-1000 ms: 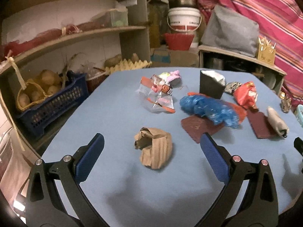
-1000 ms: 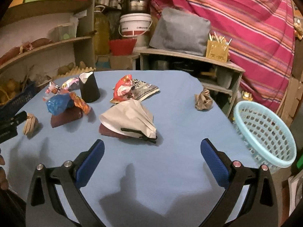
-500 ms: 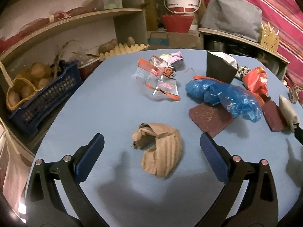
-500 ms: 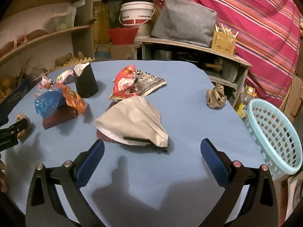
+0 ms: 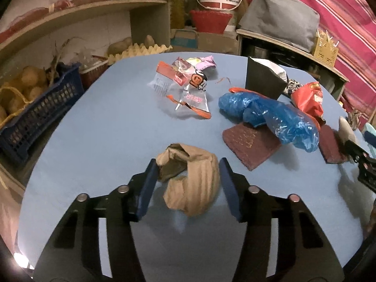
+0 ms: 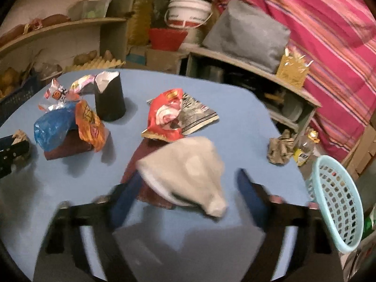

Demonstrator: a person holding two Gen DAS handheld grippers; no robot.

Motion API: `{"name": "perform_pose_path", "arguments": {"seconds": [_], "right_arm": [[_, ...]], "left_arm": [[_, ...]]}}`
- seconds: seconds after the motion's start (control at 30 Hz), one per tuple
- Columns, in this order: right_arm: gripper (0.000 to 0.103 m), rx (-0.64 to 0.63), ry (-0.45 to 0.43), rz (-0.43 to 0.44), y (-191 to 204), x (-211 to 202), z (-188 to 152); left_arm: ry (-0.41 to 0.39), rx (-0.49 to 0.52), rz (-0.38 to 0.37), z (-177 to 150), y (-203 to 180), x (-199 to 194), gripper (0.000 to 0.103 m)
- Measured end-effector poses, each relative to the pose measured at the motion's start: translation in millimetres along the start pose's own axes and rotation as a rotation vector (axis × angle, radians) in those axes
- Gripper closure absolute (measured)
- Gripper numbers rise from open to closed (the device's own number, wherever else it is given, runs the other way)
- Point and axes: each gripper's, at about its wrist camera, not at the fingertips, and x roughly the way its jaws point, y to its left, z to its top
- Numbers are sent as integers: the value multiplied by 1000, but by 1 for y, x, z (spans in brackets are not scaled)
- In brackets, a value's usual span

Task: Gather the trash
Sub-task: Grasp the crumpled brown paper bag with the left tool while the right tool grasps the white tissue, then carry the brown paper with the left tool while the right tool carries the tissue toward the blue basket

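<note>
Trash is spread over the blue table [image 5: 98, 127]. A crumpled brown paper wad [image 5: 191, 181] is located between the 2 blue pads of the left gripper [image 5: 185, 169]. The jaws of this gripper are closing; the pads stand just beside the wad on either side, and firm contact cannot be confirmed. Ahead of the left gripper and slightly to its right, a blue plastic bag [image 5: 270, 115] is seen lying partly on a dark red card [image 5: 249, 145]. Farther ahead, clear printed wrappers [image 5: 188, 82] and a black paper cup [image 5: 263, 80] are placed. A dark blue crate [image 5: 40, 112] is positioned off the table edge, to the left of the gripper.

In the right wrist view, which is blurred, a pale grey cloth mask [image 6: 188, 176] is located between the pads of the right gripper [image 6: 188, 188], resting on a 2nd dark red card [image 6: 141, 157]. The jaws of the right gripper are closing, with a visible gap to the right-hand pad; nothing is gripped. Directly ahead of this gripper, a red snack bag [image 6: 164, 115] is seen. A crumpled brown paper ball [image 6: 280, 146] is located ahead and to the right, near the table edge. A light blue basket [image 6: 338, 202] is positioned to the right of the gripper, beyond the table edge.
</note>
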Motion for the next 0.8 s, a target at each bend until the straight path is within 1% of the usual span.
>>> {"name": "perform_pose_path", "arguments": {"seconds": [0.03, 0.07, 0.13, 0.23, 0.3, 0.33, 0.47, 0.63, 0.8], "right_arm": [[55, 5, 15, 26, -2, 4, 1], [64, 18, 28, 60, -6, 6, 2], [70, 38, 23, 91, -12, 7, 2], [83, 41, 6, 107, -20, 4, 2], [87, 51, 4, 120, -26, 4, 2], [90, 61, 3, 132, -30, 3, 2], [93, 83, -17, 149, -45, -3, 1], [93, 113, -40, 167, -66, -15, 0], [93, 151, -68, 167, -95, -29, -2]], "left_arm": [[-2, -1, -2, 0, 0, 0, 52], [-1, -1, -4, 0, 0, 0, 52], [-1, -1, -4, 1, 0, 1, 53], [-2, 0, -5, 0, 0, 0, 54], [-3, 3, -4, 0, -1, 0, 54], [-4, 3, -4, 0, 0, 0, 55], [-12, -3, 8, 1, -2, -5, 55], [-59, 11, 31, 9, -11, -26, 55], [-122, 43, 35, 22, -43, -52, 55]]}}
